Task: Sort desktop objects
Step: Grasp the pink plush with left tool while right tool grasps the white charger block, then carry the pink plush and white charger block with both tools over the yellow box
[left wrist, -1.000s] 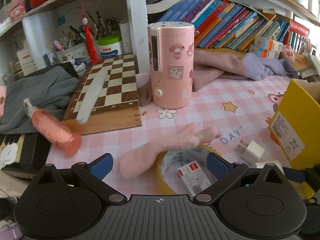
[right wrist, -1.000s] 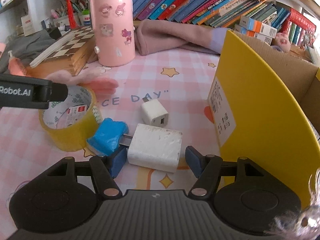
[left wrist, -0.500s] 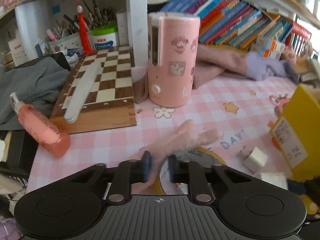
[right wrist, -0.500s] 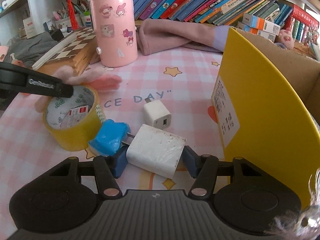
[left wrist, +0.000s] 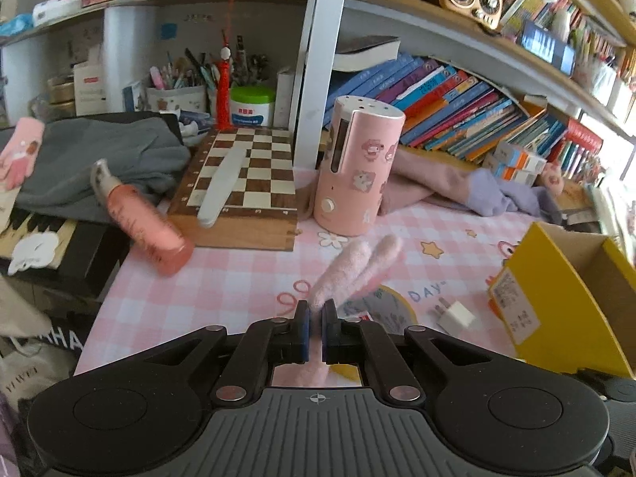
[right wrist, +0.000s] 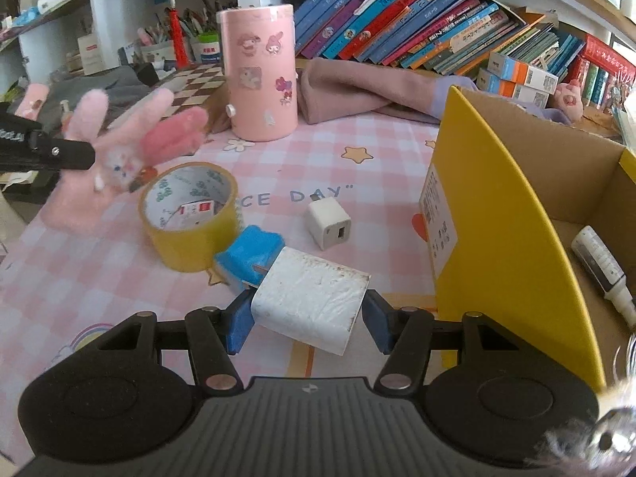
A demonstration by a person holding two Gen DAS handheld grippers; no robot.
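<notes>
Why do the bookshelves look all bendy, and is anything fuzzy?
Both views come through a fisheye lens, so the straight shelves curve. In the right wrist view the pink glove looks a bit smeared; the left wrist view blurs the spray bottle.

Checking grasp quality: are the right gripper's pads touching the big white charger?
Touching. The right wrist view shows both blue pads of the right gripper pressed against the white charger.

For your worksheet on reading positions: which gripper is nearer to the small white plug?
Right. The right gripper, shut on a big white charger, sits just before the small white plug; the left gripper, holding a pink glove, is beyond the tape roll.
</notes>
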